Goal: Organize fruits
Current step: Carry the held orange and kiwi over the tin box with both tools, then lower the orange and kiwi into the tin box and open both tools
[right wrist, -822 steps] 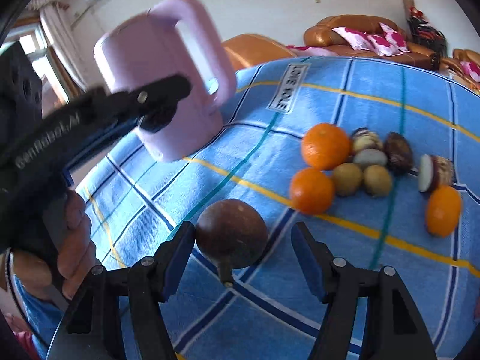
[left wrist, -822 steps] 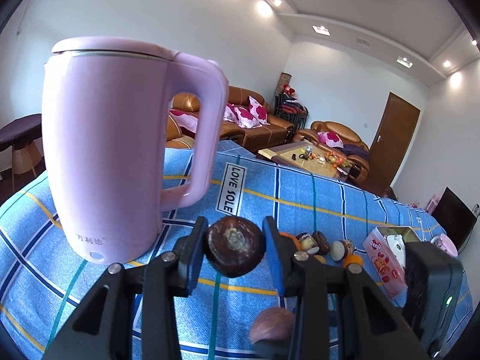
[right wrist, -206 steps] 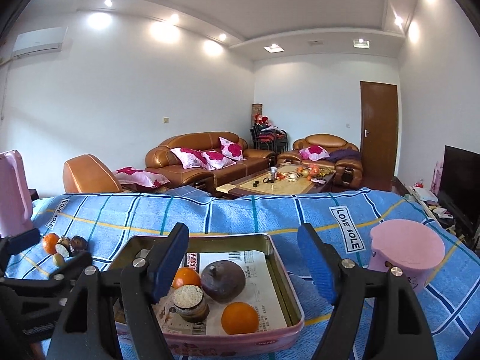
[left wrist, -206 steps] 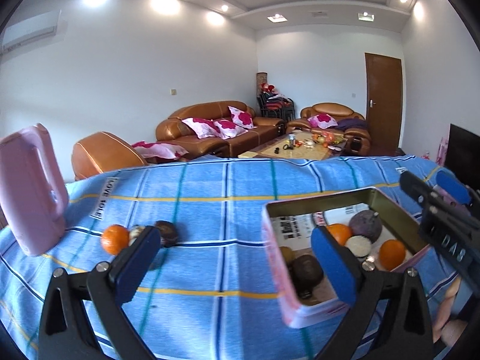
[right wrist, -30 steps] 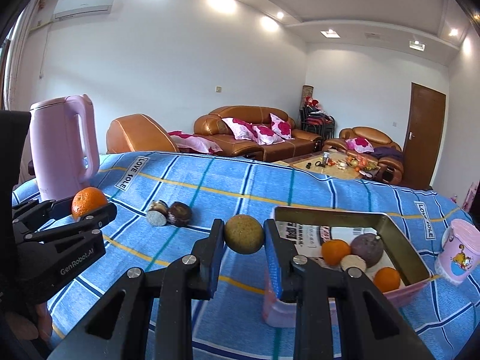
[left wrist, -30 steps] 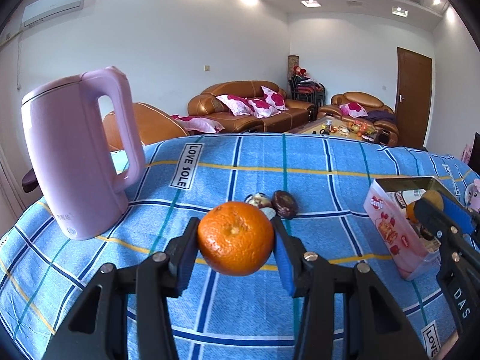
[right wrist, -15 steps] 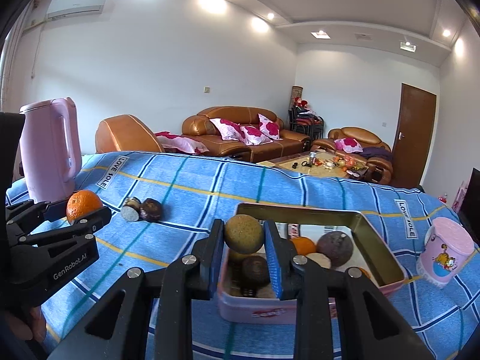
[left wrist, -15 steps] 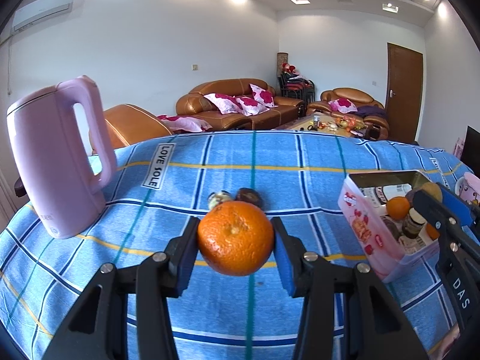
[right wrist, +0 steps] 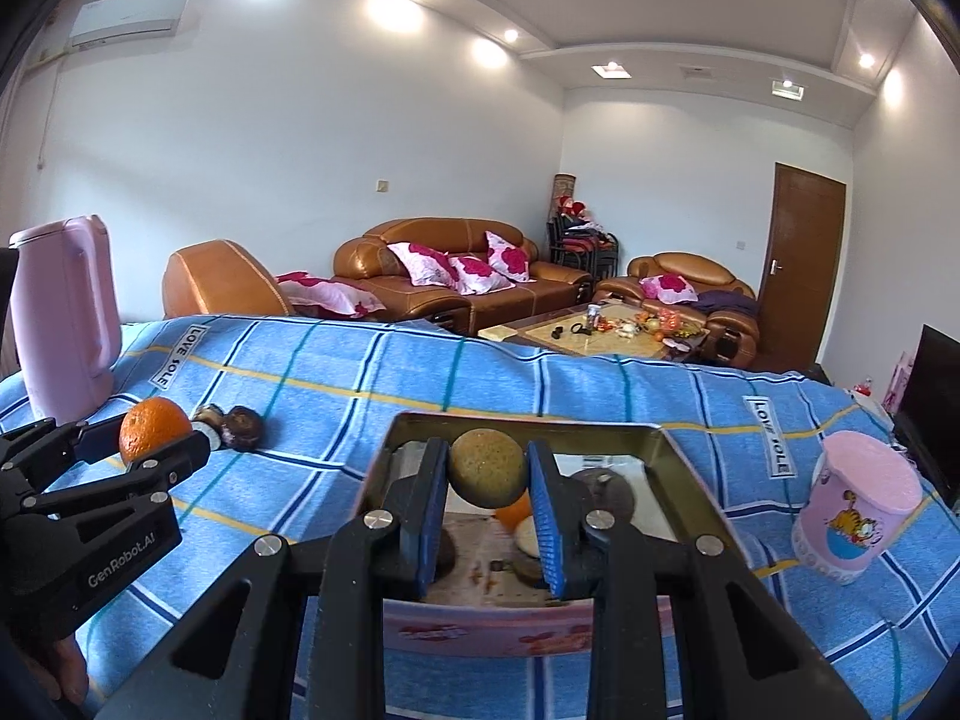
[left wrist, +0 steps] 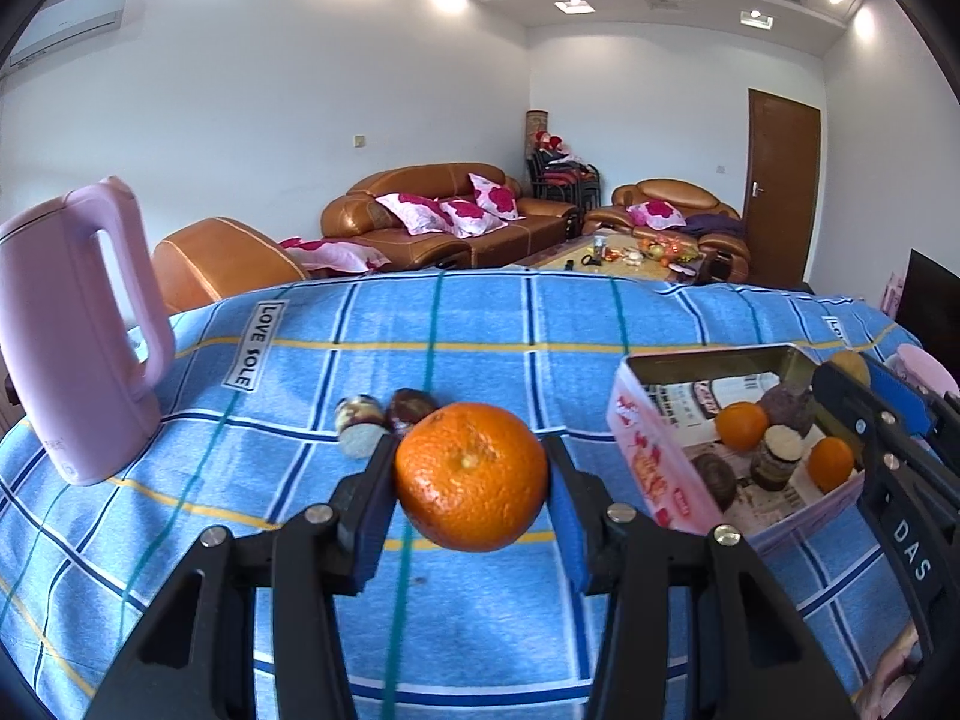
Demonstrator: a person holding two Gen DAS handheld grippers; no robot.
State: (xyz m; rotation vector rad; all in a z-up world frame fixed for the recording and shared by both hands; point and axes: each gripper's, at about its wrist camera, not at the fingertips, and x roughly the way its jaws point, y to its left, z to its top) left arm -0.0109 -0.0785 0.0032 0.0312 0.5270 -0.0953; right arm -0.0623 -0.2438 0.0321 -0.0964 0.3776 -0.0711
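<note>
Two hand-held grippers carry fruit over a blue checked cloth on the surface [left wrist: 480, 324] of a living-room table. The left gripper [left wrist: 471, 483] has its fingers [left wrist: 372, 504] pressed against both sides of an orange [left wrist: 471, 477], which hangs clear of the cloth. Just beyond the fingertips lie two dark, halved fruits [left wrist: 384, 417] side by side — one showing a pale cut face. Farther off to the left of the fingers stands a pink kettle [left wrist: 72, 336], upright, handle turned toward the middle of the cloth.

The right gripper [right wrist: 489, 474] holds a brownish-green round fruit [right wrist: 487, 468] between narrow-set blue-padded fingers [right wrist: 549, 522], directly above the open pink tin [right wrist: 684, 480]. Below and between the fingers, inside the tin, sit a small orange [right wrist: 510, 516], a dark round fruit [right wrist: 603, 495] and a pale-topped piece, all resting on a printed paper lining. In the left wrist view the same tin lies to the right of the left fingers, with two oranges and several dark fruits visible in it.

A pink cartoon-printed cup [right wrist: 855, 504] stands on the cloth to the right of the right fingers, apart from the tin. Brown leather sofas [right wrist: 456, 282] with pink cushions line the far wall.
</note>
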